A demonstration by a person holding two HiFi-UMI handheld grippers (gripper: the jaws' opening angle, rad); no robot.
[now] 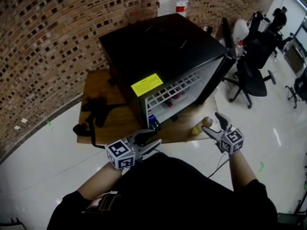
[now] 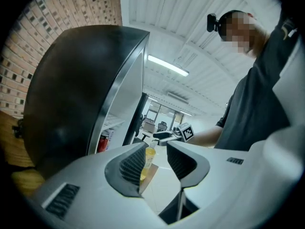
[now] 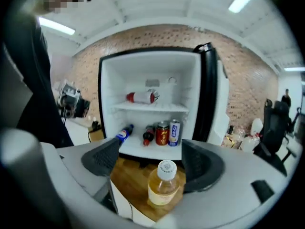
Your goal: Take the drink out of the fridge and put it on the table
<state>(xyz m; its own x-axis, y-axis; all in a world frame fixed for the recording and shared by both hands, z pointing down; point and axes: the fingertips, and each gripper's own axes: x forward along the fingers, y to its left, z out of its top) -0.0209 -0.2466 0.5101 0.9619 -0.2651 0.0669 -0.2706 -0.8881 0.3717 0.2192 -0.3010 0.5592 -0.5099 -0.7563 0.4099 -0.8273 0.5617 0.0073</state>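
Drink bottle, yellow with a white cap, stands upright at the front edge of the wooden surface, just before the open fridge. The right tongs are released, jaws spread wide to either side of the bottle without pressing it. The left tongs hang at the surface's near edge by the fridge's corner, jaws apart and empty. Cans and bottles sit on the fridge shelves.
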